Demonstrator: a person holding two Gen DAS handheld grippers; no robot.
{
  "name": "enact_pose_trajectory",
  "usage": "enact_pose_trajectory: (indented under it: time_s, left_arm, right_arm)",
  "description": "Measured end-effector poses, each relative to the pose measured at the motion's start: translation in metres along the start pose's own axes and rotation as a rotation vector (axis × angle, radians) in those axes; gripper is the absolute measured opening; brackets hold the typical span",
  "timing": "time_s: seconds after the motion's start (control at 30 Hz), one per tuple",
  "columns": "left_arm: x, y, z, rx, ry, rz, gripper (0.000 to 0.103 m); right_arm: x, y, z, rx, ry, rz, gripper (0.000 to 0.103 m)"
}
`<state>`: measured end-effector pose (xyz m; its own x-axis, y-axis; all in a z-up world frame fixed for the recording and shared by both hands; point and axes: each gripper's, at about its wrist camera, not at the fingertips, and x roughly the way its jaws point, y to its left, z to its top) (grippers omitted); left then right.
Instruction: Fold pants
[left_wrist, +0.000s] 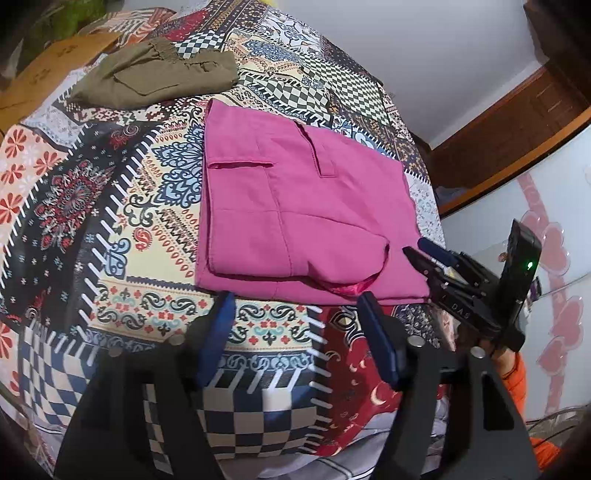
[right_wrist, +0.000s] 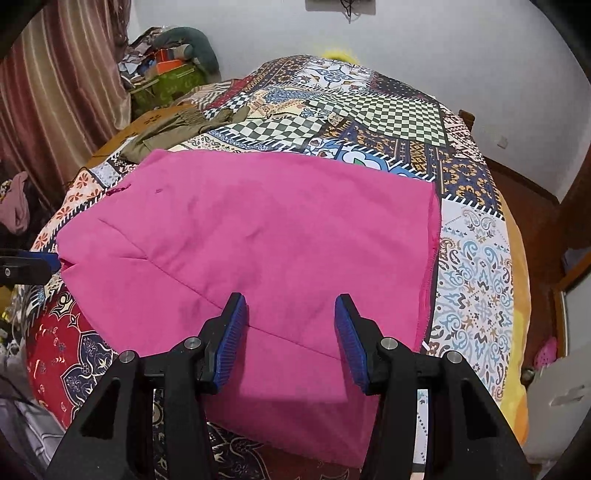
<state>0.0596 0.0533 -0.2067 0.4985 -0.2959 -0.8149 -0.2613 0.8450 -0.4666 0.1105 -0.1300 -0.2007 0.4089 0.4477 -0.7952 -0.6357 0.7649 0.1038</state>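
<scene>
Pink pants (left_wrist: 295, 206) lie folded flat on the patchwork bedspread (left_wrist: 110, 221). Left gripper (left_wrist: 295, 317) is spread wide, nothing in it, just off the pants' near edge. Right gripper (right_wrist: 290, 332) hangs over the fabric w/ jaws apart, pads not pinching anything. Olive pants (left_wrist: 155, 74) sit further back.

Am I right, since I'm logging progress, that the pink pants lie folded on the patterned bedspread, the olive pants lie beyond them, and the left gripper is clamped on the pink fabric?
Not quite. The left gripper is open and clear of the pink pants, its jaws over the patterned bedspread, as the left wrist view shows. The olive pants do lie beyond.
</scene>
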Motion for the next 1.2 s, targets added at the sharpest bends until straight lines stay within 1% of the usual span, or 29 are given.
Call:
enact_pose_trajectory:
  time_s: [0.07,0.13,0.27,0.37,0.43,0.5,0.53,0.57,0.6,0.7,0.73,0.8,0.87,0.93,0.97,1.1,1.2]
  left_arm:
    - [0.002,0.002,0.003,-0.027,0.001,-0.026,0.076]
    - [0.005,0.004,0.006,-0.052,0.002,-0.048,0.078]
    - [0.012,0.009,0.013,-0.107,0.004,-0.080,0.079]
    - [0.017,0.009,0.018,-0.117,0.002,-0.074,0.079]
    - [0.021,0.006,0.021,-0.105,-0.004,-0.056,0.079]
    - [0.023,0.005,0.023,-0.091,-0.028,-0.034,0.079]
    - [0.025,0.003,0.024,-0.081,-0.039,-0.017,0.077]
    - [0.026,0.003,0.025,-0.067,-0.045,0.002,0.072]
    - [0.028,0.001,0.026,-0.049,-0.054,0.033,0.069]
    - [0.032,0.002,0.030,-0.040,-0.066,0.059,0.061]
    - [0.033,0.002,0.031,-0.036,-0.069,0.066,0.057]
    - [0.035,0.003,0.033,-0.023,-0.071,0.068,0.049]
    - [0.036,0.004,0.035,-0.015,-0.070,0.052,0.039]
    - [0.037,0.004,0.036,-0.005,-0.068,0.039,0.034]
    - [0.037,0.003,0.037,-0.001,-0.068,0.033,0.031]
    - [0.032,0.001,0.039,0.016,-0.089,0.016,0.028]
    - [0.022,-0.007,0.038,0.074,-0.128,0.045,0.027]
  right_arm:
    - [0.000,-0.001,0.000,0.006,-0.001,0.010,0.046]
    - [0.001,-0.001,0.000,0.007,-0.002,0.015,0.046]
    - [0.002,-0.001,0.000,0.009,-0.005,0.020,0.046]
    - [0.002,-0.002,0.000,0.014,-0.007,0.026,0.046]
    - [0.002,-0.003,0.000,0.015,-0.007,0.029,0.047]
    - [0.003,-0.003,0.000,0.018,-0.007,0.031,0.047]
    - [0.003,-0.003,0.000,0.020,-0.008,0.032,0.047]
    - [0.003,-0.004,0.000,0.021,-0.008,0.033,0.047]
    - [0.003,-0.004,-0.001,0.023,-0.008,0.034,0.047]
    - [0.003,-0.005,-0.001,0.027,-0.008,0.039,0.047]
    - [0.003,-0.005,-0.001,0.028,-0.007,0.040,0.047]
    - [0.003,-0.005,-0.001,0.031,-0.007,0.044,0.048]
    - [0.003,-0.006,-0.001,0.035,-0.007,0.047,0.048]
    - [0.003,-0.007,-0.001,0.040,-0.006,0.051,0.049]
    - [0.003,-0.007,-0.001,0.041,-0.006,0.052,0.049]
    - [0.003,-0.008,0.000,0.042,-0.004,0.054,0.050]
    - [0.004,-0.008,0.002,0.037,-0.002,0.055,0.050]
